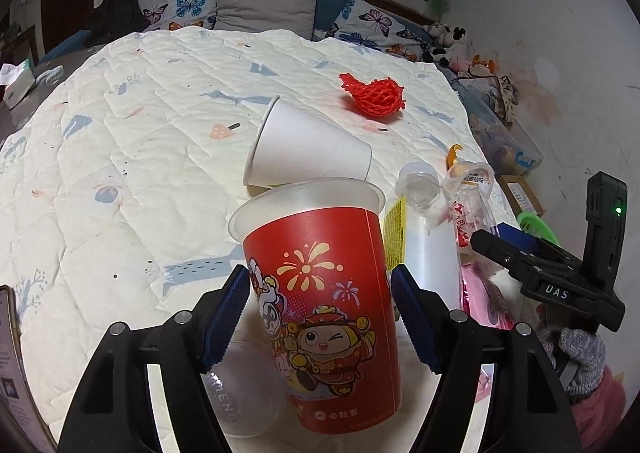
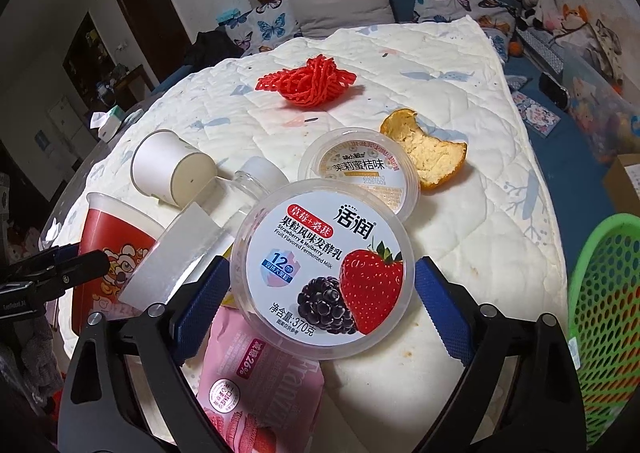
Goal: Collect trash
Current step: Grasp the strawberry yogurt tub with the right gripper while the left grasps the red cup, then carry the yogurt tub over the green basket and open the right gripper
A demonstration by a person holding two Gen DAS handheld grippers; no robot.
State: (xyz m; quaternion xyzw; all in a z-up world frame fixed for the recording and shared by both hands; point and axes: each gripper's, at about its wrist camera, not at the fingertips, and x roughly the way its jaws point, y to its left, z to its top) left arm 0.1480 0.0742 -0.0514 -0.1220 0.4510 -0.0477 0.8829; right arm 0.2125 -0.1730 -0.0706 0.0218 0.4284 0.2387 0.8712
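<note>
Trash lies on a white quilted bed. My left gripper (image 1: 320,285) has its blue pads on both sides of a red cartoon paper cup (image 1: 324,293); the left pad touches it, the right pad stands just off it. My right gripper (image 2: 324,293) is open around a yogurt tub (image 2: 320,261) with a strawberry lid, with gaps on both sides. Nearby lie a white paper cup (image 2: 172,169), a clear bottle (image 2: 192,249), a smaller tub (image 2: 360,169), an orange peel (image 2: 428,157), a red foam net (image 2: 308,81) and a pink wrapper (image 2: 256,385).
A green mesh basket (image 2: 608,317) stands at the right edge of the right wrist view. Pillows (image 1: 264,1) and plush toys (image 1: 444,37) line the bed's far side. A clear plastic cup (image 1: 244,389) lies under my left gripper. A tissue box (image 1: 16,81) sits far left.
</note>
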